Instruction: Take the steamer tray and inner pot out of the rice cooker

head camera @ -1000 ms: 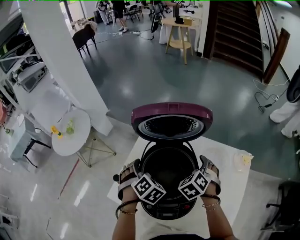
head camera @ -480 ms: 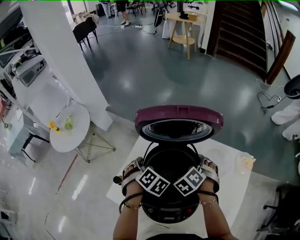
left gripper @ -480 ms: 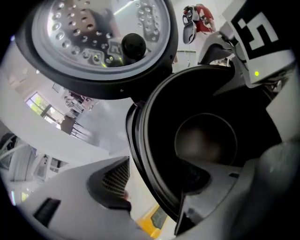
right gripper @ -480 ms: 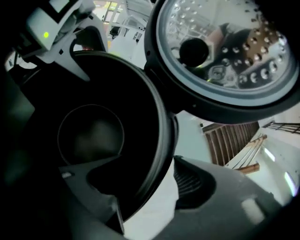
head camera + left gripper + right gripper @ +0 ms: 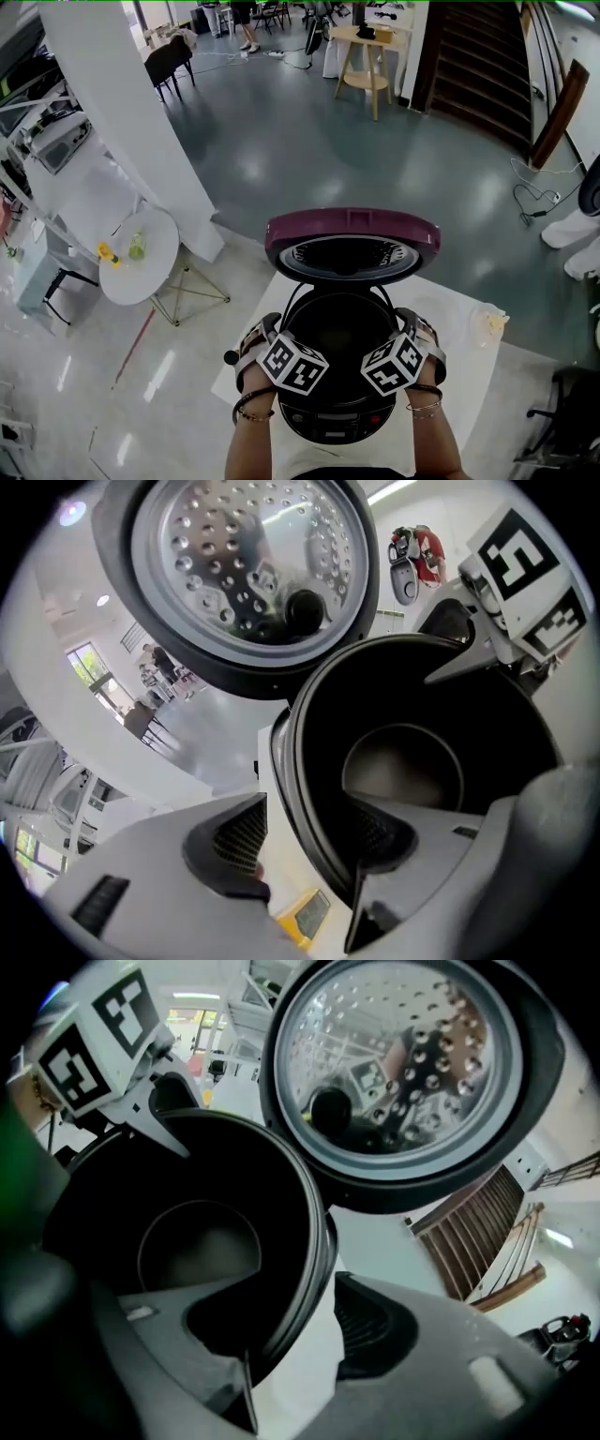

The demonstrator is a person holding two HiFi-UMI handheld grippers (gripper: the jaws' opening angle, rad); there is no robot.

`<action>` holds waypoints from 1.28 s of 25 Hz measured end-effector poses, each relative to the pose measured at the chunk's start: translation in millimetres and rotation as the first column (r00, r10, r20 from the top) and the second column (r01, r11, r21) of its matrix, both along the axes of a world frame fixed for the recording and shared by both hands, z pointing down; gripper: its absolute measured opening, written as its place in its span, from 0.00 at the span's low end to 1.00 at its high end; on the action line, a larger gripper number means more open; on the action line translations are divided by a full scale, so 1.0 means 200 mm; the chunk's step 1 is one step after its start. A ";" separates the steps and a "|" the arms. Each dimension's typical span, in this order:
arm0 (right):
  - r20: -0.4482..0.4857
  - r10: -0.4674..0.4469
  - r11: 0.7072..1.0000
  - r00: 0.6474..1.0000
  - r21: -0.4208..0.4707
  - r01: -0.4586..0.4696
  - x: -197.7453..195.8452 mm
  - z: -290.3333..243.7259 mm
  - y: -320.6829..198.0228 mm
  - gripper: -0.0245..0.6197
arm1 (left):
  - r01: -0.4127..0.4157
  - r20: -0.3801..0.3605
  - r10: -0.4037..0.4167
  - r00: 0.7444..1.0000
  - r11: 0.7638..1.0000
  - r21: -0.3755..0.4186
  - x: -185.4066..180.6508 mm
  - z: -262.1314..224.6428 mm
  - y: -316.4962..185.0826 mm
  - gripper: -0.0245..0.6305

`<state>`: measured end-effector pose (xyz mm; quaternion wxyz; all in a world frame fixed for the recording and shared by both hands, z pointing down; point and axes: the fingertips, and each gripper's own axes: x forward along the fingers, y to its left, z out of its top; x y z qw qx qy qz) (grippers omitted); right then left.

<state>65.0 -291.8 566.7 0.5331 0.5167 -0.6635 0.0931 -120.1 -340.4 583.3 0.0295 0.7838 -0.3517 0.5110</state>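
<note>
Straddling the pot (image 5: 339,323) rim, left gripper (image 5: 305,836) and right gripper (image 5: 300,1326) have just been closing; pads not pressing yet.

Left gripper (image 5: 309,836), right gripper (image 5: 300,1326) tilted down; jaws just closing astride inner pot (image 5: 403,771) rim, unclamped.

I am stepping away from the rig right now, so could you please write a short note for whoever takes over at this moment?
Left gripper: open, jaws have just been closing. It is astride the left side of the inner pot rim, one pad inside and one outside, not pressing yet.
Right gripper: same, on the right side of the rim.
Things: rice cooker on the white table, lid up, inner pot seated in it and apparently empty. No steamer tray shows anywhere.
Done: lid open.
Left: close both grippers on the rim, lift the pot out.
</note>
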 end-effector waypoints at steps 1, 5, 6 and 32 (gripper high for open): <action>0.017 -0.007 1.000 1.000 0.021 0.006 -0.02 -0.04 0.00 0.35 | 0.007 -0.010 -0.006 1.000 1.000 0.015 -0.01 -0.04 0.00 0.38; 0.080 -0.041 0.994 0.996 0.102 0.033 -0.07 -0.23 0.04 0.18 | 0.035 -0.051 -0.030 0.998 0.995 0.092 -0.03 -0.22 0.02 0.38; 0.088 -0.045 0.991 0.995 0.131 0.033 -0.08 -0.28 0.04 0.18 | 0.042 -0.065 -0.035 0.997 0.993 0.109 -0.04 -0.27 0.03 0.38; 0.139 0.091 0.835 0.986 0.528 -0.152 0.53 -1.13 1.10 0.11 | -0.185 -0.340 0.277 0.899 0.942 0.280 0.75 -1.00 0.94 0.08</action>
